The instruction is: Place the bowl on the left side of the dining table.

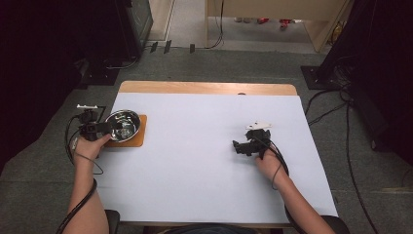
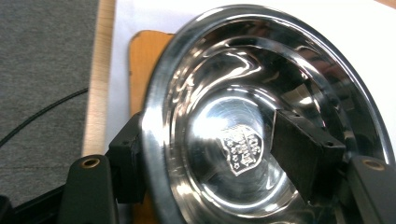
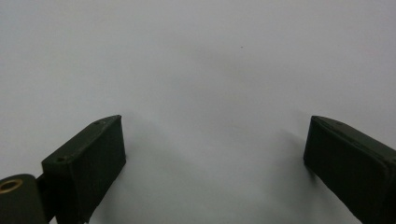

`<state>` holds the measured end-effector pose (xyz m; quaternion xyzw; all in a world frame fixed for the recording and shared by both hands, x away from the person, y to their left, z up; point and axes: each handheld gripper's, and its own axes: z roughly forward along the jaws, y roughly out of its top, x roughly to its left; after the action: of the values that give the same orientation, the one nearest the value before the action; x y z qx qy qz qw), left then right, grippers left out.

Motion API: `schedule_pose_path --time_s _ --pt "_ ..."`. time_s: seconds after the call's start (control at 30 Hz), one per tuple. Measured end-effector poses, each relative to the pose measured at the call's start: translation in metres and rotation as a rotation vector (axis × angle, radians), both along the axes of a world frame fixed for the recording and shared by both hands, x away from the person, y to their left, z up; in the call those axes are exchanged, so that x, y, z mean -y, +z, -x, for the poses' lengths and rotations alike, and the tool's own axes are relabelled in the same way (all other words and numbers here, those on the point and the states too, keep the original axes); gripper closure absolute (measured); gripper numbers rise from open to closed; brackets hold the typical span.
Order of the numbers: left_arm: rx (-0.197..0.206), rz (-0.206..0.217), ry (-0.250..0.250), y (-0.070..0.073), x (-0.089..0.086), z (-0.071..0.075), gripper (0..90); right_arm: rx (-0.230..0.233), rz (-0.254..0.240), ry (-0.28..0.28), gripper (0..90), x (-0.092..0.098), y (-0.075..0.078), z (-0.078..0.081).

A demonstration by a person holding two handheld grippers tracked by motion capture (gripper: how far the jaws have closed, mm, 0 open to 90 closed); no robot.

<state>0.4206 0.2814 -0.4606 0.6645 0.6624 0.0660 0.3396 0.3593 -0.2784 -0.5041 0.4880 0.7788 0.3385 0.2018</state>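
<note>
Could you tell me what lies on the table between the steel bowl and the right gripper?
Nothing: the high view shows bare white table between steel bowl and right gripper.

We count one steel bowl (image 1: 123,125), one wooden board (image 1: 139,140) under it, one white sheet (image 1: 195,161), and two grippers, perhaps nothing smaller.

A wooden table (image 1: 204,88) stands on grey carpet (image 1: 243,63), its top covered by a white sheet (image 1: 195,161) that leaves a strip of wood bare along the far edge. Black equipment (image 1: 139,22) rises at the far left, dark drapes (image 1: 384,73) at the right (black cables (image 1: 331,105) trail across the floor there). Beyond the carpet lie pale floor (image 1: 187,19) and light wooden furniture (image 1: 272,9).
</note>
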Motion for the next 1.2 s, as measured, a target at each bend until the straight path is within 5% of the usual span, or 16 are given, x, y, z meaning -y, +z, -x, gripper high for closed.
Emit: schedule_pose_path --time_s 0.63,1.2 --pt "0.058 -0.066 0.018 0.036 0.004 0.012 30.8 0.000 0.001 0.000 5.2 0.000 0.000 0.000" --pt "0.089 -0.068 -0.070 0.059 0.035 0.014 30.6 -0.001 0.001 0.001 5.2 0.000 0.000 0.000"
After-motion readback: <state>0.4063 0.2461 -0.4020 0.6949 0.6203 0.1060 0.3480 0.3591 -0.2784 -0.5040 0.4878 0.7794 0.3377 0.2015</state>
